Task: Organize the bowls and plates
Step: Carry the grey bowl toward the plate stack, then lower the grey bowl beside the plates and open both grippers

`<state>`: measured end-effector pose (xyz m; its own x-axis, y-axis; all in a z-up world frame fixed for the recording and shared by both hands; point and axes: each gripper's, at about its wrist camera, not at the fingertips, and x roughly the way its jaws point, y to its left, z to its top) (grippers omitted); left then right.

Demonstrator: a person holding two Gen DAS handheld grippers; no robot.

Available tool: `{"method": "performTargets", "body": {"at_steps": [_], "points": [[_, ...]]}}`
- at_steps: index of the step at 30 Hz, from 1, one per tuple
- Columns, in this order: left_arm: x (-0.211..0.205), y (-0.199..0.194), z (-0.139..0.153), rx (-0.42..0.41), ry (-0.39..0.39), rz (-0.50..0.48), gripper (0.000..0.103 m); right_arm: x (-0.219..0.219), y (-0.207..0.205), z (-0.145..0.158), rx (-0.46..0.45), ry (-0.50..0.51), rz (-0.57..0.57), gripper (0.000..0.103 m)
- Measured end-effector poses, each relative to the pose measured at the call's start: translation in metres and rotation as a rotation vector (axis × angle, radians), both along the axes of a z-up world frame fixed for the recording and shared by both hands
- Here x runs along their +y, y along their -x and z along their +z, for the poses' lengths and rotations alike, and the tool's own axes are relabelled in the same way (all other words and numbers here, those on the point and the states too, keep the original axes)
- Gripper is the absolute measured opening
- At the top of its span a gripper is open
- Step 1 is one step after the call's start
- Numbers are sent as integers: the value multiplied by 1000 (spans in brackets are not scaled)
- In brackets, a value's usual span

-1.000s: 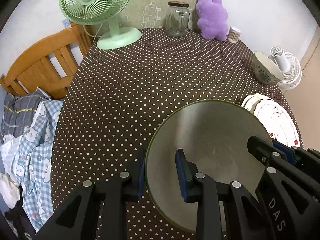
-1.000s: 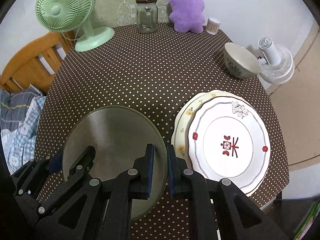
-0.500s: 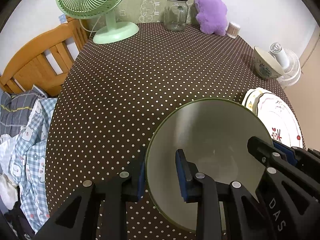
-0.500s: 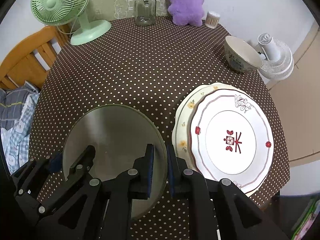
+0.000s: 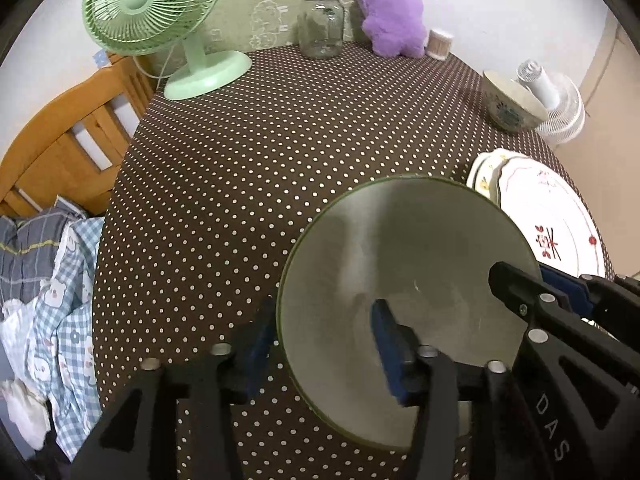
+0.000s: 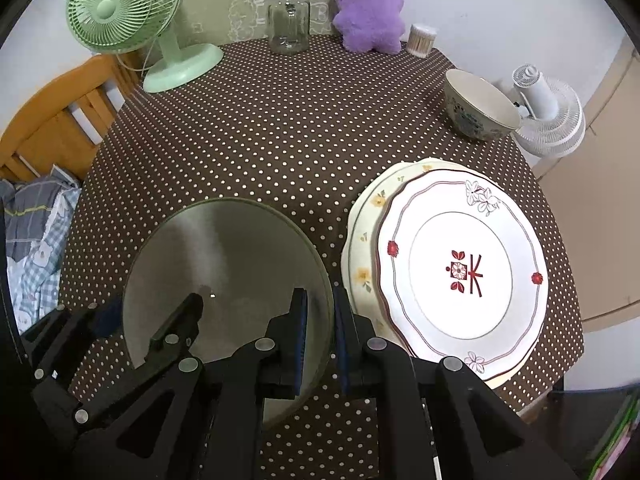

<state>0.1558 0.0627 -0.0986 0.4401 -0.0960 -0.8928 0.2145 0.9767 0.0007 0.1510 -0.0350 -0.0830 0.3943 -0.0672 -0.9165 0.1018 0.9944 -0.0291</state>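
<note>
A large green bowl (image 5: 404,264) (image 6: 228,276) is held above the dotted tablecloth (image 5: 248,184) by both grippers. My left gripper (image 5: 324,336) is shut on its left rim; it also shows in the right wrist view (image 6: 152,320). My right gripper (image 6: 320,324) is shut on its right rim; it also shows in the left wrist view (image 5: 532,280). Two stacked plates (image 6: 460,272) (image 5: 548,216) lie to the right of the bowl. A small patterned bowl (image 6: 478,106) (image 5: 510,104) stands further back on the right.
At the back stand a green fan (image 6: 132,24), a glass jar (image 6: 288,20), a purple plush toy (image 6: 370,8) and a toothpick holder (image 6: 422,40). A white fan (image 6: 548,116) stands off the right edge. A wooden chair (image 5: 68,136) with clothes is on the left.
Both grippers, with the green bowl held between them, have drawn back and tilted a little, so the far objects and the plates sit lower in view. The grip is unchanged.
</note>
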Motion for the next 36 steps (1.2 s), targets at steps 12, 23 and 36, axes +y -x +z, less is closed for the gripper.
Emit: {"method": "performTargets", "body": {"at_steps": [12, 23, 36], "points": [[2, 7, 16, -15, 17, -95, 78, 0, 11, 11, -24, 4, -36, 52], [4, 2, 31, -41, 9, -51, 91, -2, 11, 27, -77, -13, -23, 67], [-29, -10, 67, -122, 17, 76, 92, -45, -20, 55, -109, -109, 55, 67]]}}
